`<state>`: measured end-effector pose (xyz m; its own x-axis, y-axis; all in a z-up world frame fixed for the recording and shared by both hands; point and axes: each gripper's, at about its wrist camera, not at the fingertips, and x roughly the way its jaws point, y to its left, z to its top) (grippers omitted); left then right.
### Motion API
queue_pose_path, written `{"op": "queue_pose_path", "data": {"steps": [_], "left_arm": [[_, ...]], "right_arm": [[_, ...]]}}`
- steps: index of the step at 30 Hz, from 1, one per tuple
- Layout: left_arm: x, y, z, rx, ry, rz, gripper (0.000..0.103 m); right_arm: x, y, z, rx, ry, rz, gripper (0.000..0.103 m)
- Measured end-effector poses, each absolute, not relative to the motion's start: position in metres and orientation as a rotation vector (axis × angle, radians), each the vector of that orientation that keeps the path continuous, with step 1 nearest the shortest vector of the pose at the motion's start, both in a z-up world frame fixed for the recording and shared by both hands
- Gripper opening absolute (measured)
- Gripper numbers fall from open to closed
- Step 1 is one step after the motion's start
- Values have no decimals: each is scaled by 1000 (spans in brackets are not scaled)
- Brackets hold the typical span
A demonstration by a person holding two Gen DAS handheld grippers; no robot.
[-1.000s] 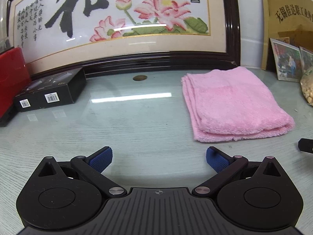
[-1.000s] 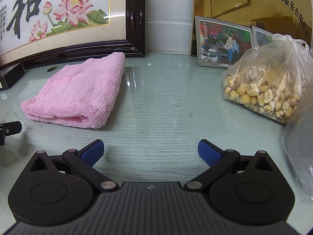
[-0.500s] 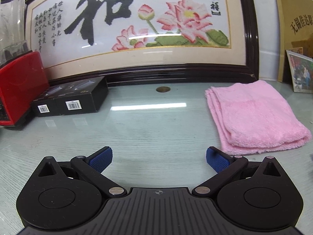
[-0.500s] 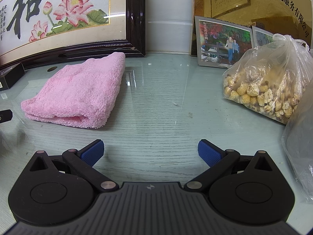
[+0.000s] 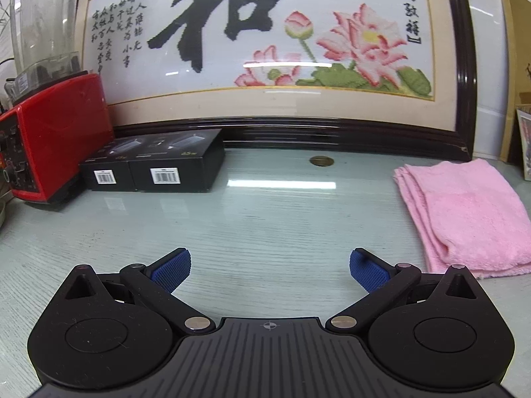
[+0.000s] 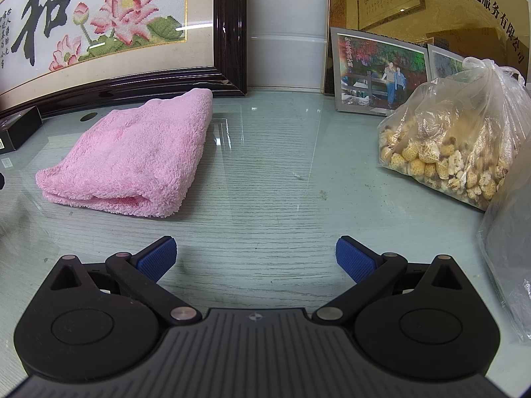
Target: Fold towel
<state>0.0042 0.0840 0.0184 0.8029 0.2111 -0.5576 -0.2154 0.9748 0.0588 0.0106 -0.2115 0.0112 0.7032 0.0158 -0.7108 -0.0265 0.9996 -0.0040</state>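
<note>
Towel (image 6: 132, 156) lies on table (image 6: 272, 179), left of bag (image 6: 451, 146).

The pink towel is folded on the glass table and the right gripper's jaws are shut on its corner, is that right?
Not quite. The pink towel is folded on the glass table, but the right gripper has its jaws open and holds nothing; it sits apart from the towel, as the right wrist view shows.

Large black "和" on the framed embroidery (image 5: 265, 43); "65W" on the black box (image 5: 172, 165).
</note>
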Motion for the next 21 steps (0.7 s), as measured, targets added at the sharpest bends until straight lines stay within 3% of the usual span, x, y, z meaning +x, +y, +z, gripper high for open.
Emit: {"op": "queue_pose_path", "data": {"steps": [21], "left_arm": [[14, 162, 9, -51, 652, 351, 103]], "right_arm": [[10, -212, 11, -14, 791, 24, 103]]}}
